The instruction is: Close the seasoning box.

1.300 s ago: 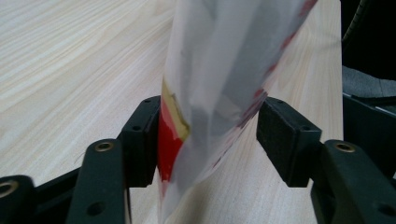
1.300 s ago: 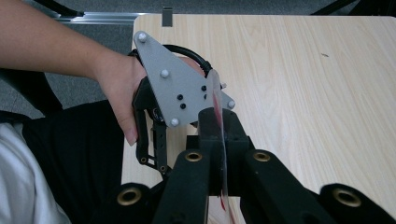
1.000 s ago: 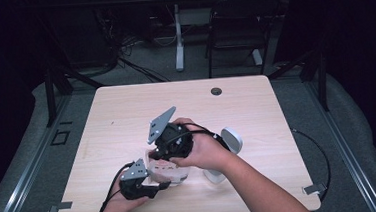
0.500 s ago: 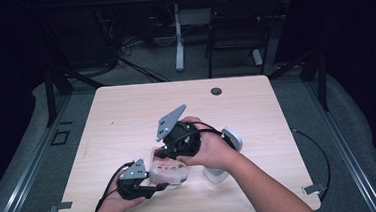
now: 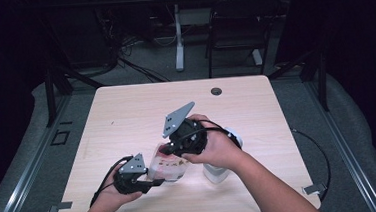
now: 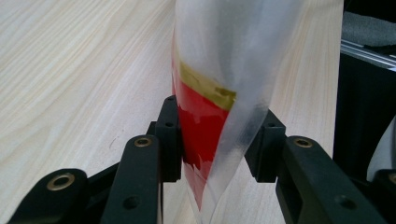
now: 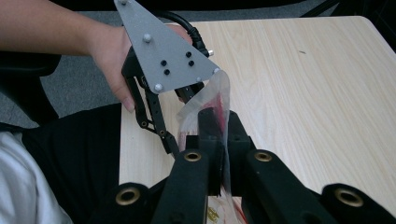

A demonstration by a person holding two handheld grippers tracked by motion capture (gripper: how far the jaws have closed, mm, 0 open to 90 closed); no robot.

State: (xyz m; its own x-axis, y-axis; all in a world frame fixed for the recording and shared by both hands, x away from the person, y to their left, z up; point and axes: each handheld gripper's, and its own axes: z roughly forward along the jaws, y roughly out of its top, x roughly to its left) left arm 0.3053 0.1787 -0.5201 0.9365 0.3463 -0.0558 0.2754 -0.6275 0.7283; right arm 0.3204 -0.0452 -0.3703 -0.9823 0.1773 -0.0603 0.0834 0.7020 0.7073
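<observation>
While both grippers' fingers pinch the clear bag [image 5: 167, 166], left gripper [image 5: 148, 181] and right gripper [image 5: 171, 148] work near the tabletop's [image 5: 126, 115] front edge. Bare wood stretches behind them. A white bottle [image 5: 219, 170] stands just beside the right hand.

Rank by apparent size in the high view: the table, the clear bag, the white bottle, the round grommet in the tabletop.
1. table
2. clear bag, partly hidden by both tongs
3. white bottle, partly behind the right hand; close to the bag, so that order is unsure
4. grommet
</observation>
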